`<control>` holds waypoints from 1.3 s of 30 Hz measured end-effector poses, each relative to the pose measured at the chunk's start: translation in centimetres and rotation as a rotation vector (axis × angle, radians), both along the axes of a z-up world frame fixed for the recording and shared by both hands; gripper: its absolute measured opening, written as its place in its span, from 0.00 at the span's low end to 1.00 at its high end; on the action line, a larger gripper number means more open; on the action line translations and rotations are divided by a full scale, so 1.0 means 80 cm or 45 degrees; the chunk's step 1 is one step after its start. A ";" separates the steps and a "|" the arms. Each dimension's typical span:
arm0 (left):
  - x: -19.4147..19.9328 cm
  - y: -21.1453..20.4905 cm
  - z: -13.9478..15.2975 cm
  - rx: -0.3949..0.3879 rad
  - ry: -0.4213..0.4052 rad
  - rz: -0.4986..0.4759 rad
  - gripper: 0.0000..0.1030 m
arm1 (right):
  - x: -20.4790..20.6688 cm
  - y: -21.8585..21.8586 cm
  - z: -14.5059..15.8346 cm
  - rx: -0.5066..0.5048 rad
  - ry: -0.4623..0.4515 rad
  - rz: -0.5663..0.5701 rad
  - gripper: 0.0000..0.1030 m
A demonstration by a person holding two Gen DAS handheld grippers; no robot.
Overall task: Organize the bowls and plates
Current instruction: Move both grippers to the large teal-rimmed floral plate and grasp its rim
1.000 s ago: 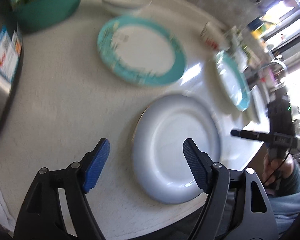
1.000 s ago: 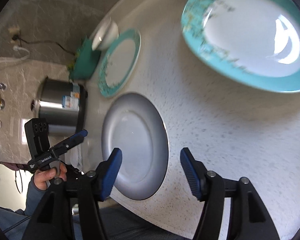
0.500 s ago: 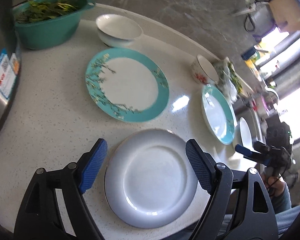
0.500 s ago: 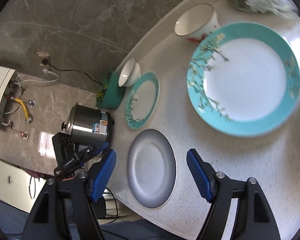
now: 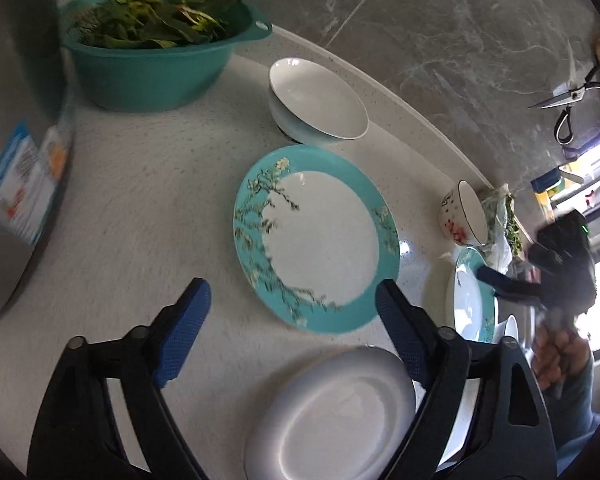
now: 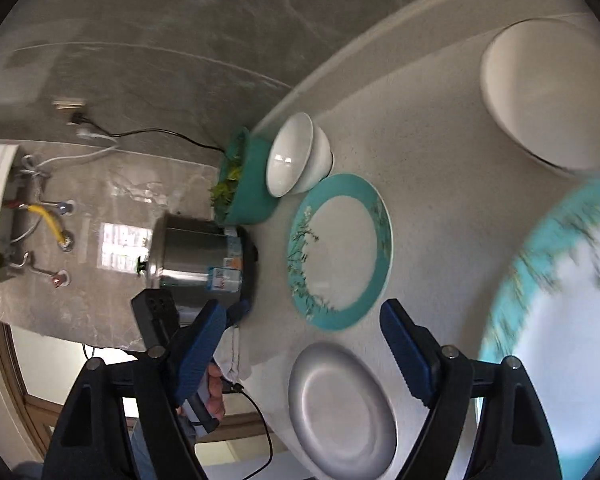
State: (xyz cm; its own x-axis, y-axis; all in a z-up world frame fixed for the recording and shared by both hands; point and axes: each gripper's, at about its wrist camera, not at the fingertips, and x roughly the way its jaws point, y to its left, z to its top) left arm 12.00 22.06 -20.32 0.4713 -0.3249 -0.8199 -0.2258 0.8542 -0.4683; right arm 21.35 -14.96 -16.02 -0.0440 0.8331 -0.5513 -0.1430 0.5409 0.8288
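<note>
Both my grippers are over the speckled countertop (image 5: 132, 208), and neither has hold of anything.

My left gripper (image 5: 296, 320): jaws wide and opening further, blue pads clear of everything. Between and beyond them lies the teal-rimmed plate with the blossom pattern (image 5: 316, 240), flat on the counter. The plain grey plate (image 5: 332, 412) sits just below the pads, at the counter's near edge, partly behind the right-hand finger.

My right gripper (image 6: 304, 344): jaws also wide and opening, nothing pressed between them. From this view the grey plate (image 6: 340, 408) lies between the two fingers, untouched, with the teal-rimmed plate (image 6: 340, 248) just past it.

A second teal-rimmed plate (image 6: 556, 320) fills the right edge of the right wrist view, blurred. In the left wrist view it shows edge-on (image 5: 470, 300), well right of the first.

White bowl (image 5: 316, 100) stands just behind the first teal plate. A small floral bowl (image 5: 462, 216) stands near the second teal plate. Another white dish (image 6: 540, 96) sits further back in the right wrist view, blurred.

Teal colander of leafy greens (image 5: 148, 48) beside the white bowl. Steel cooker pot (image 6: 204, 264) next to it.
</note>
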 end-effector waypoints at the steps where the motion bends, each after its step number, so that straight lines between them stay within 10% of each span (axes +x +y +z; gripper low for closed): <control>1: 0.009 0.004 -0.009 -0.018 0.021 -0.029 0.86 | 0.009 0.007 -0.009 -0.026 0.009 -0.017 0.80; 30: 0.124 0.011 -0.090 -0.137 0.140 -0.233 0.99 | 0.042 0.063 -0.102 -0.140 0.180 0.002 0.69; 35: 0.129 0.005 -0.088 -0.085 0.149 -0.274 0.94 | 0.042 0.068 -0.105 -0.140 0.182 0.013 0.59; 39: 0.136 -0.004 -0.087 -0.036 0.147 -0.300 0.71 | 0.039 0.077 -0.108 -0.149 0.181 0.056 0.53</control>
